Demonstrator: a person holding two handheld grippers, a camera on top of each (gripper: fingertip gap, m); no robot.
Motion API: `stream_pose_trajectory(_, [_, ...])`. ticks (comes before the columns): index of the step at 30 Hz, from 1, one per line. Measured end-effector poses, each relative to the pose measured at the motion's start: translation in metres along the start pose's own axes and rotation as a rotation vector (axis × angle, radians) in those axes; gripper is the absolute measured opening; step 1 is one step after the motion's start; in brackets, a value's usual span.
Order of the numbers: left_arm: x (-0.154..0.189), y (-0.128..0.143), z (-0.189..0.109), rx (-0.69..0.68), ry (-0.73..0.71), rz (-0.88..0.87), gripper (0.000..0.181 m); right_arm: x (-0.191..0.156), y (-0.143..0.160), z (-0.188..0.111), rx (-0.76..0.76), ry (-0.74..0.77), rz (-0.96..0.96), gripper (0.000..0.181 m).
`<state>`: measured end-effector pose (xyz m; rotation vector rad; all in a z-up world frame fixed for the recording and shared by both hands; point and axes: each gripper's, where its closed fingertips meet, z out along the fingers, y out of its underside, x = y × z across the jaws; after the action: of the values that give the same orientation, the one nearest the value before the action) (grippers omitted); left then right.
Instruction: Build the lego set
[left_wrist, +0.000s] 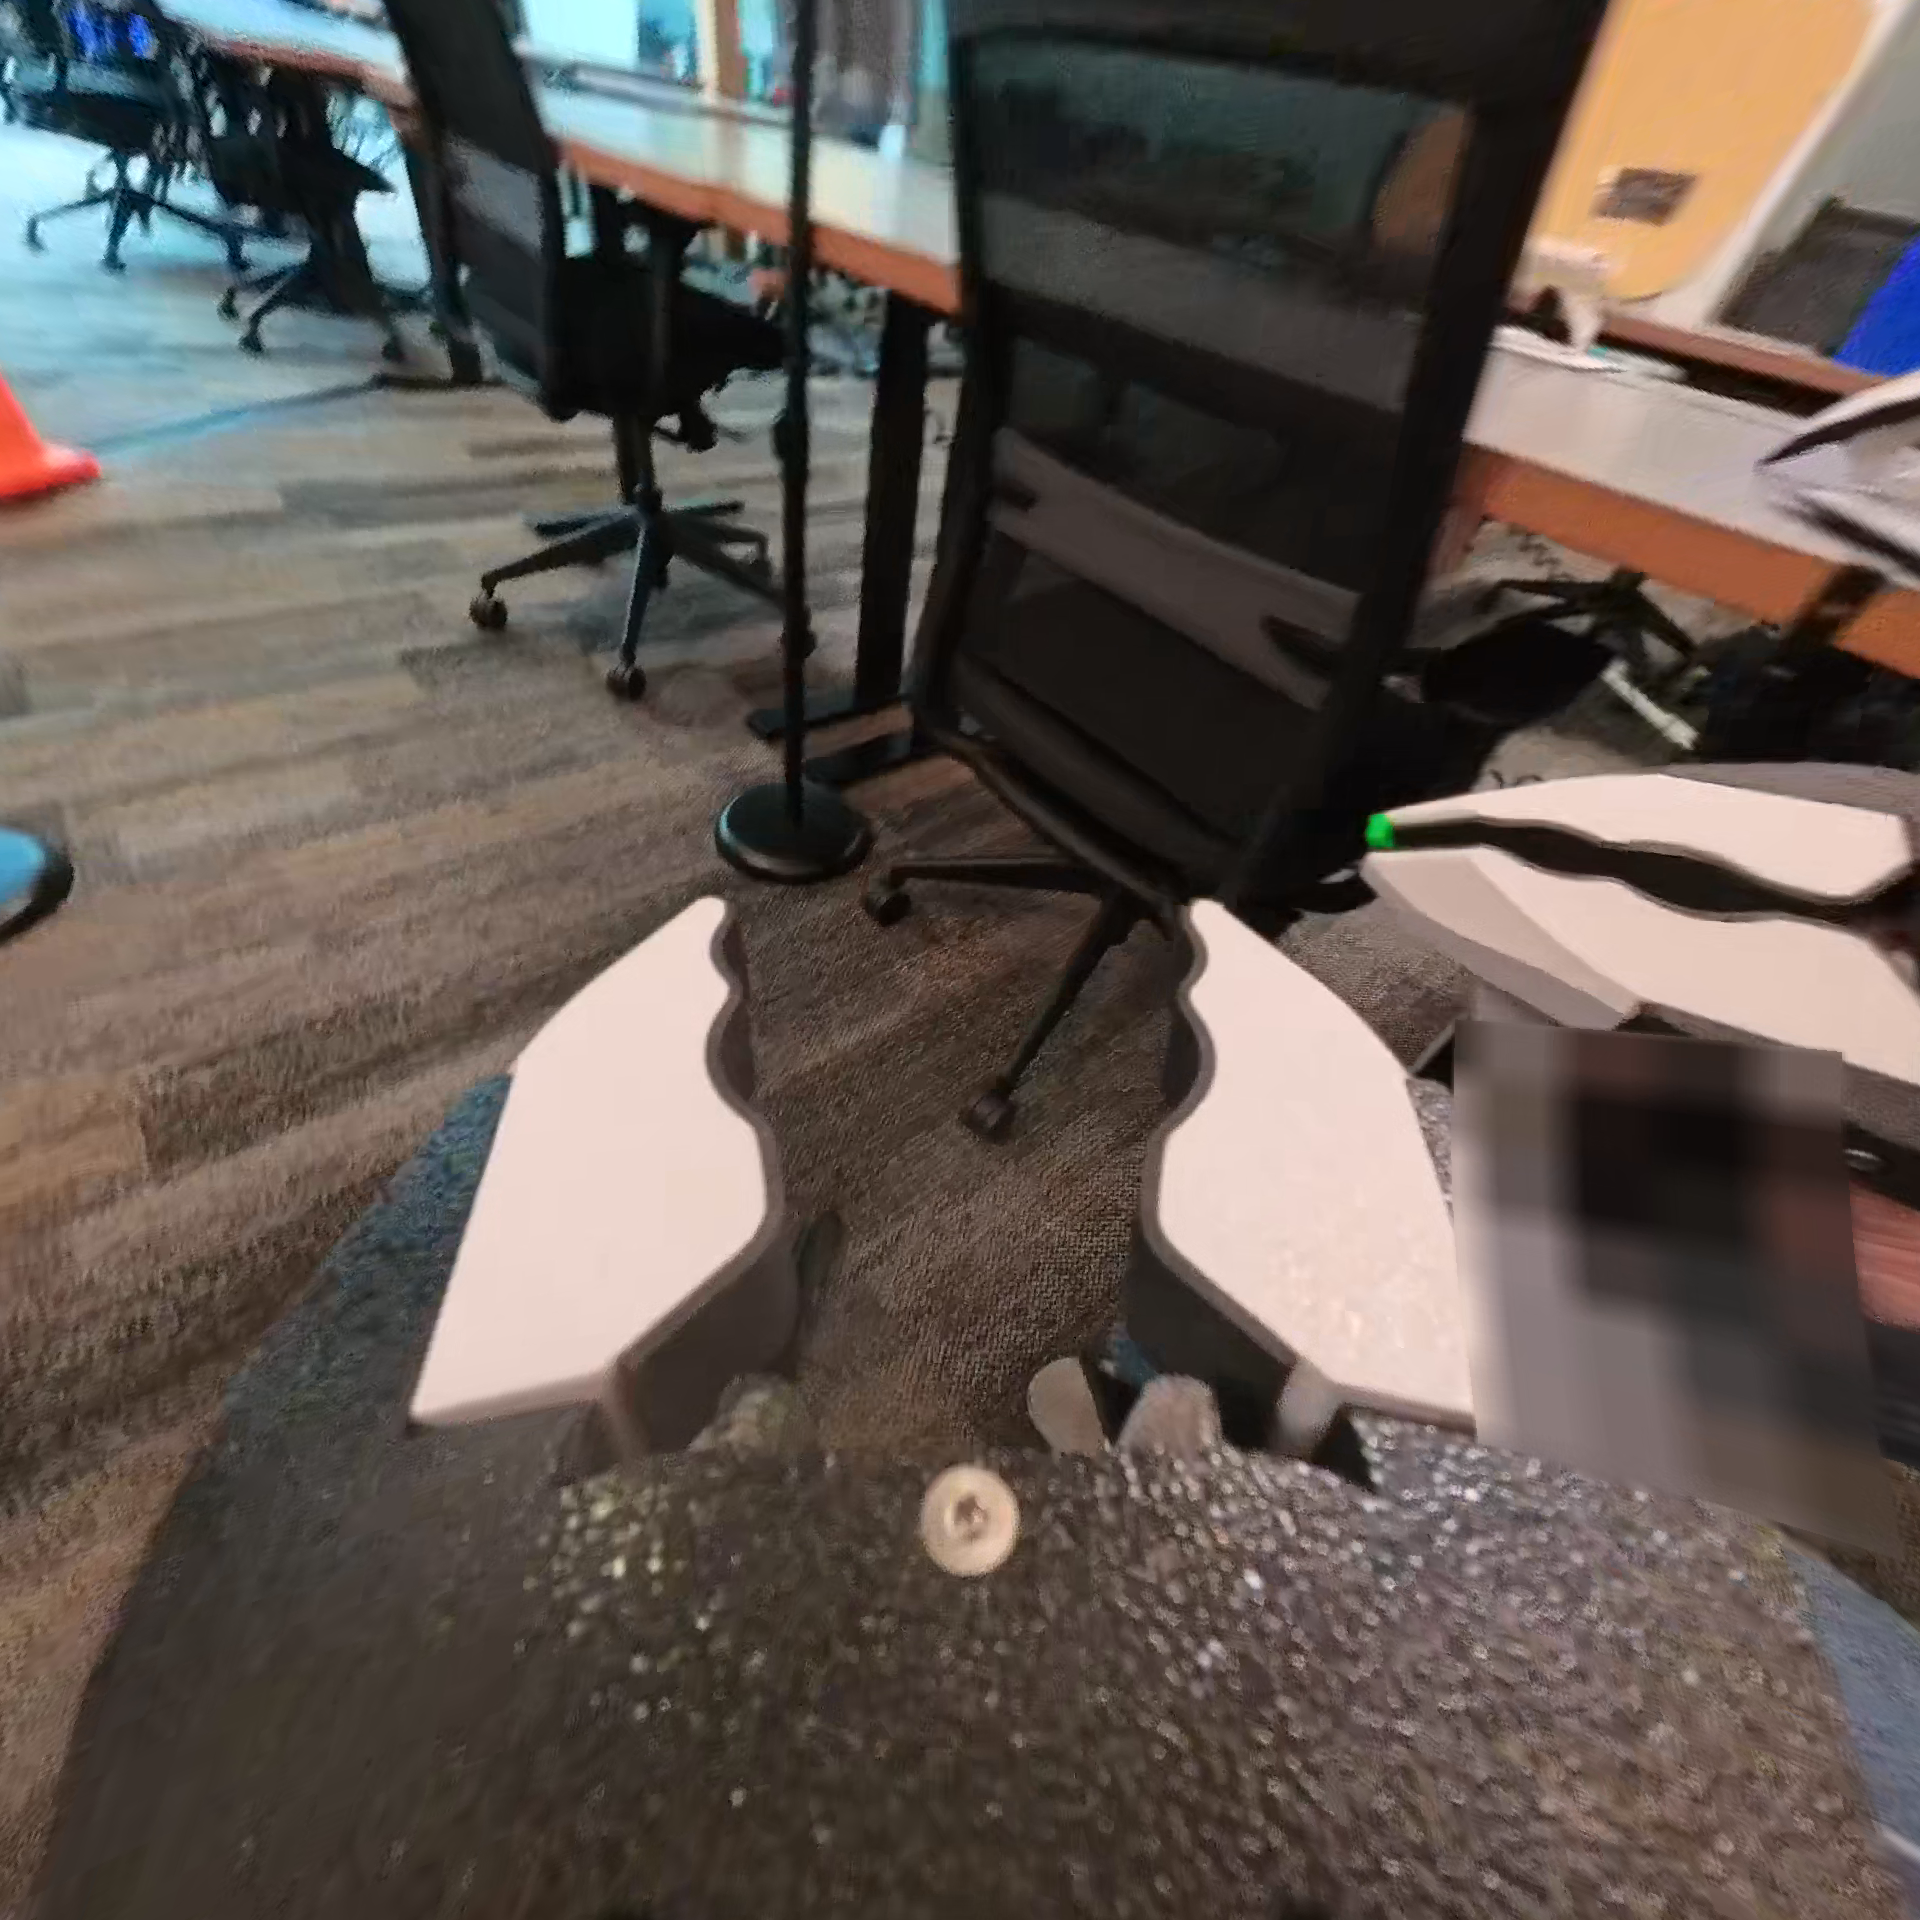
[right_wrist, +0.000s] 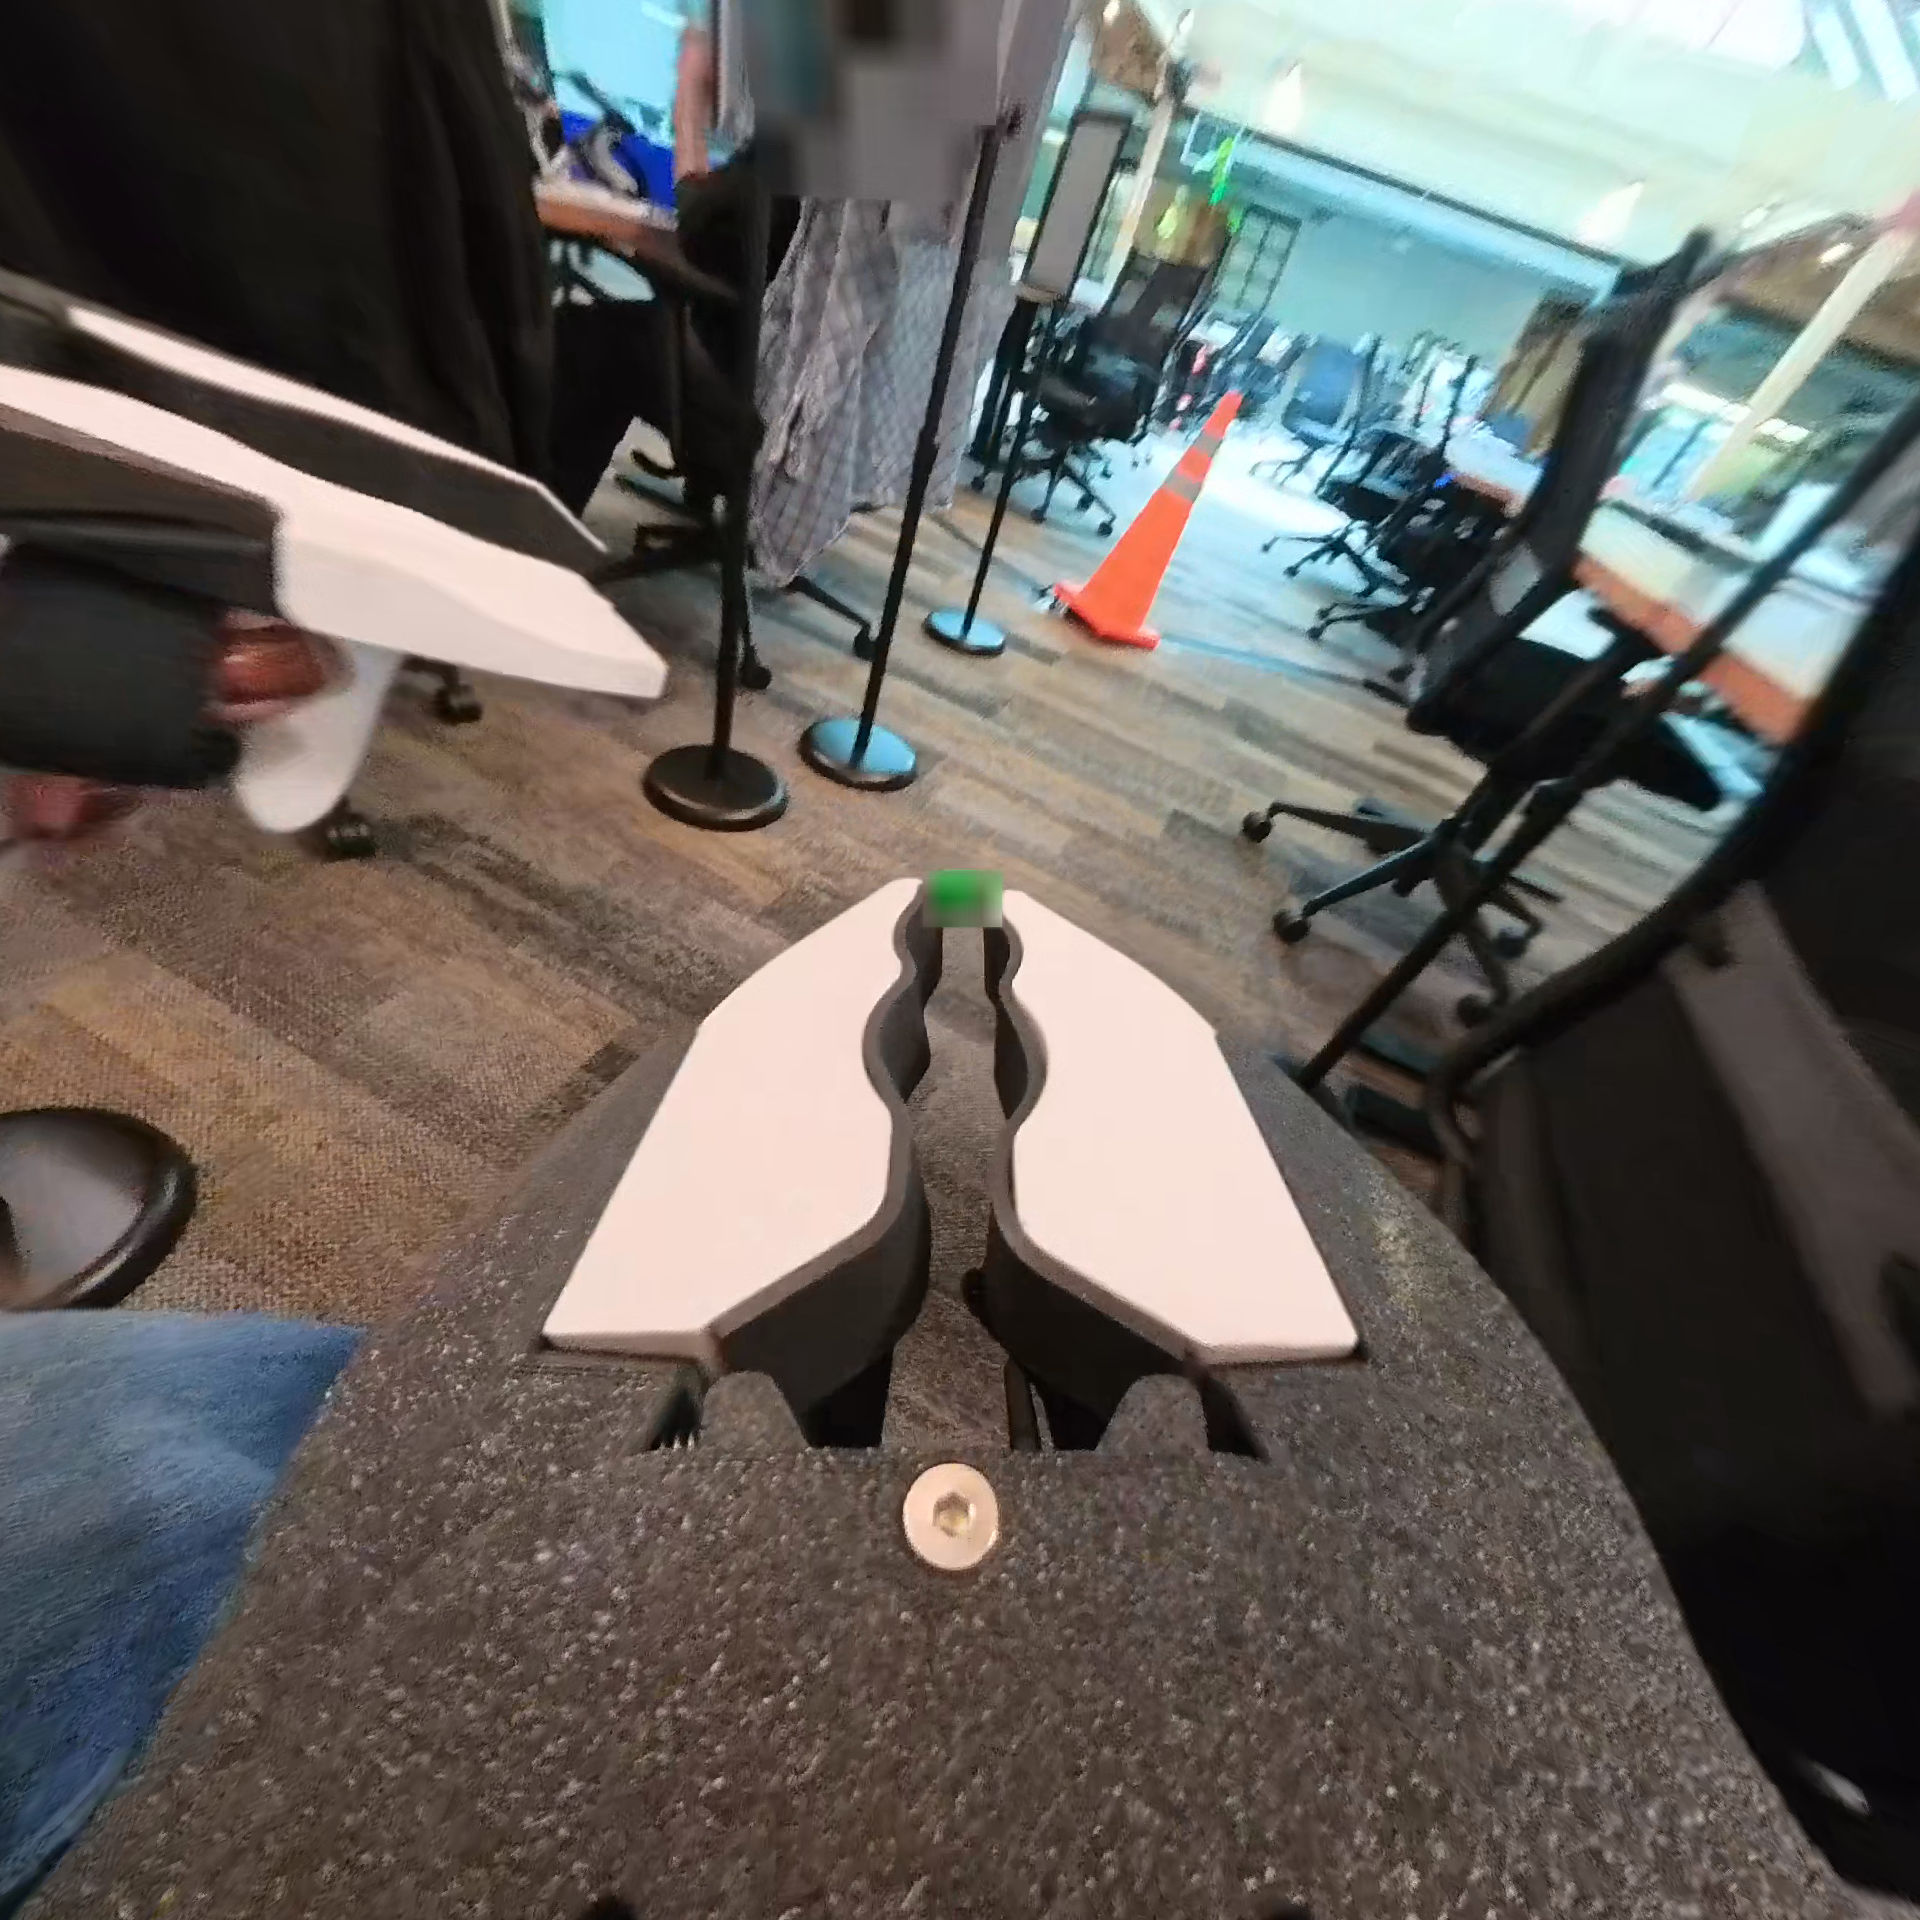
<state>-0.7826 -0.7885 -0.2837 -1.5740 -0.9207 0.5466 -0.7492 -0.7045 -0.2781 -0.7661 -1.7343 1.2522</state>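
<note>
Pinching a small green lego piece at its very tips, the right gripper is clenched and points level over the carpeted floor; the same piece shows as a green dot at the tip of that gripper at right centre of the left wrist view. The left gripper is released, its jaws spread wide with nothing between them, aimed forward and slightly down toward an office chair. No tabletop or partly built set lies under either gripper. Judged risk — the grasp is shallow, so a jolt or a slight loosening could drop the piece onto the carpet; a misaligned handover to the left gripper could twist it free.
</note>
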Motion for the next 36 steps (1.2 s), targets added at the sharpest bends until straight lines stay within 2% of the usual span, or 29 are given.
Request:
stream_pose_trajectory(1, [0.018, -0.008, -0.005, 0.011, 0.022, 0.033, 0.078, 0.004, -0.005, -0.024, 0.013, 0.024, -0.007, 0.008])
stream_pose_trajectory(4, [0.074, -0.029, -0.015, 0.057, 0.108, 0.096, 0.078, 0.017, -0.013, -0.091, 0.007, 0.101, -0.038, 0.008])
stream_pose_trajectory(8, [0.162, -0.052, -0.027, 0.149, 0.278, 0.128, 0.077, 0.048, -0.024, -0.193, 0.008, 0.279, -0.06, 0.008])
stream_pose_trajectory(13, [0.284, -0.057, -0.053, 0.212, 0.533, 0.161, 0.076, 0.079, -0.026, -0.323, -0.038, 0.521, -0.11, 0.008])
stream_pose_trajectory(17, [0.37, -0.046, -0.076, 0.205, 0.715, 0.183, 0.077, 0.093, -0.015, -0.418, -0.084, 0.687, -0.094, 0.008])
stream_pose_trajectory(21, [0.446, -0.023, -0.092, 0.172, 0.872, 0.264, 0.075, 0.111, 0.001, -0.499, -0.127, 0.83, -0.069, 0.008])
stream_pose_trajectory(24, [0.502, -0.006, -0.097, 0.124, 0.991, 0.33, 0.076, 0.135, 0.017, -0.543, -0.156, 0.906, -0.059, 0.008])
stream_pose_trajectory(27, [0.567, -0.022, -0.112, 0.123, 1.18, 0.329, 0.076, 0.169, 0.041, -0.576, -0.125, 0.913, 0.06, 0.008])
stream_pose_trajectory(29, [0.609, -0.038, -0.106, 0.191, 1.208, 0.401, 0.071, 0.196, 0.056, -0.601, -0.107, 0.922, 0.107, 0.008])
stream_pose_trajectory(31, [0.659, -0.043, -0.084, 0.246, 1.223, 0.476, 0.069, 0.223, 0.073, -0.622, -0.142, 0.937, 0.084, 0.008])
stream_pose_trajectory(33, [0.706, -0.035, -0.052, 0.254, 1.243, 0.528, 0.068, 0.251, 0.088, -0.644, -0.174, 0.939, 0.052, 0.008])
stream_pose_trajectory(36, [0.778, -0.023, -0.006, 0.239, 1.287, 0.505, 0.068, 0.287, 0.111, -0.67, -0.218, 0.909, 0.024, 0.008])
